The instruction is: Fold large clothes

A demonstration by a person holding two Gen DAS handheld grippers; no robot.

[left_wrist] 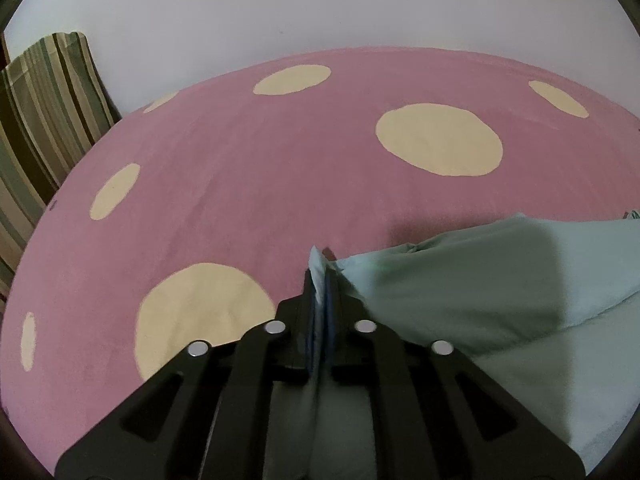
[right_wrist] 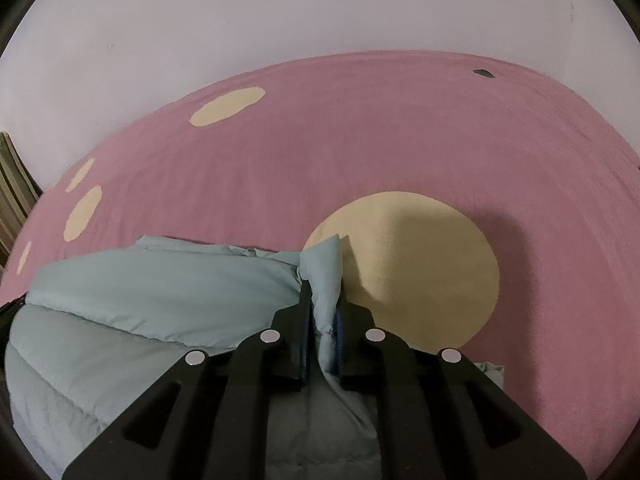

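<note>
Here the left gripper (left_wrist: 322, 280) has its jaws pressed together on a corner of the pale blue-green garment (left_wrist: 480, 280), a tuft of fabric poking out past the tips. The right gripper (right_wrist: 322, 292) does the same on another corner, with the cloth bunched and twisted between the blue pads (right_wrist: 340, 326). The garment (right_wrist: 152, 292) lies on the pink bedspread (left_wrist: 240, 184) with cream dots, its bulk stretching between the two grippers and running back beneath them toward the person.

Judging by the stitched bands and the rounded, puffy fold along the lifted edge, the garment looks padded or quilted: soft, limp and bulky rather than stiff, and probably light for its size. The smooth shell may be somewhat slippery, so a shallow pinch could creep out of the jaws under tension. Corners and seamed edges look like the best places to hold, where layers bunch and give the pads something thick to bite. Both grips already sit at such points; the right one holds a thicker wad than the left. Because the fabric sags between the grips, keeping the edge taut should help the fold land flat.

No containers appear in either view. A striped cushion (left_wrist: 44, 120) stands at the left edge of the bed against the plain wall (left_wrist: 320, 8), and a small dark spot (right_wrist: 483, 73) marks the far part of the bedspread; what it is cannot be told.
</note>
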